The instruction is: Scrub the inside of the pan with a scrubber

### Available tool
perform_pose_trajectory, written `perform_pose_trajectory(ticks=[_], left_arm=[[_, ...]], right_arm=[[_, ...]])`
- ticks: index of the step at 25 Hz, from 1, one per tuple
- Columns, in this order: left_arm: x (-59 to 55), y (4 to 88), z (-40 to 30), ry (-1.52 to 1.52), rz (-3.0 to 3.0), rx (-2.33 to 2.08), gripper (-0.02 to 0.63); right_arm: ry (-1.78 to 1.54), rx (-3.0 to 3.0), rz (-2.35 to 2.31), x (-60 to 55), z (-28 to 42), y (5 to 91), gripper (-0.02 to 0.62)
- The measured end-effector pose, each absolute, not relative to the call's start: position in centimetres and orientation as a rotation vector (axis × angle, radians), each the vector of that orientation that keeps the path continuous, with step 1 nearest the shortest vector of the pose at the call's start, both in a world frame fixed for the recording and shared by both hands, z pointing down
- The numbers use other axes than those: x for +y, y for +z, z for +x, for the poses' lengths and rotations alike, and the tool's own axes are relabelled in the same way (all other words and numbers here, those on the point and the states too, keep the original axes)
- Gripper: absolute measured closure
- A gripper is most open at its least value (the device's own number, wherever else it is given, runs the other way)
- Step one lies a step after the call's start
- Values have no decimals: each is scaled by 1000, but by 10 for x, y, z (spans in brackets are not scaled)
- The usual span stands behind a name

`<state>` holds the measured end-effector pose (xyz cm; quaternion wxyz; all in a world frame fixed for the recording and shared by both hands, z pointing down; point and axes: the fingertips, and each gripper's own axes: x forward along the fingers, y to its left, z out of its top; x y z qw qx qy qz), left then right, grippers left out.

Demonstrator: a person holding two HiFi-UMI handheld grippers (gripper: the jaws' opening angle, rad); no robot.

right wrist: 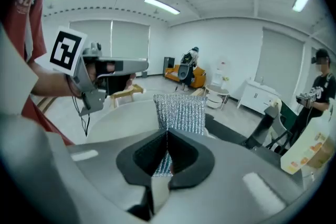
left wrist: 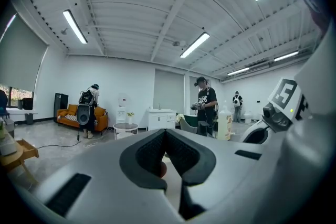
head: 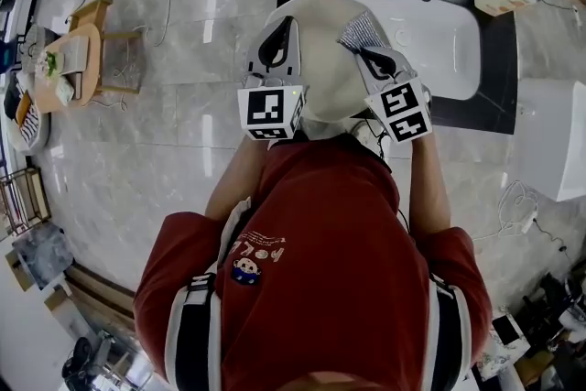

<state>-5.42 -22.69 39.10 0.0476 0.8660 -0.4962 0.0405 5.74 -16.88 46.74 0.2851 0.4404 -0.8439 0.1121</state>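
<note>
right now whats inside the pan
Only bare cream surface shows in the pan; the scrubber in the right gripper sits at its right edge. Marker cubes hide its near part.

Straight ahead of the person: pan (head: pixel 320 55), handle pointing away. Clamped onto its left rim — left gripper (head: pixel 279 39). At its right edge, right gripper (head: pixel 371 55), closed on scrubber (head: pixel 360 27). Behind and to the right — mat (head: pixel 499 78) on the floor (head: pixel 183 105), slab (head: pixel 430 41) lying on it. Far left, well apart from the pan, stool (head: pixel 87 32).
</note>
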Motion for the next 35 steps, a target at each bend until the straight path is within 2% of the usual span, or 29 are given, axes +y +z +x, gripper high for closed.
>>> perform_pose_trajectory(ticks=[12, 20, 35], left_arm=[[-221, 334, -26, 7, 2691, -1517, 601], [-214, 278, -20, -75, 2726, -1523, 601], [-205, 248, -17, -150, 2770, -1534, 601]], right_arm=[[114, -2419, 1821, -182, 135, 340, 577], [-216, -2418, 2122, -173, 165, 257, 577], [-304, -2379, 2212, -173, 168, 236, 575]])
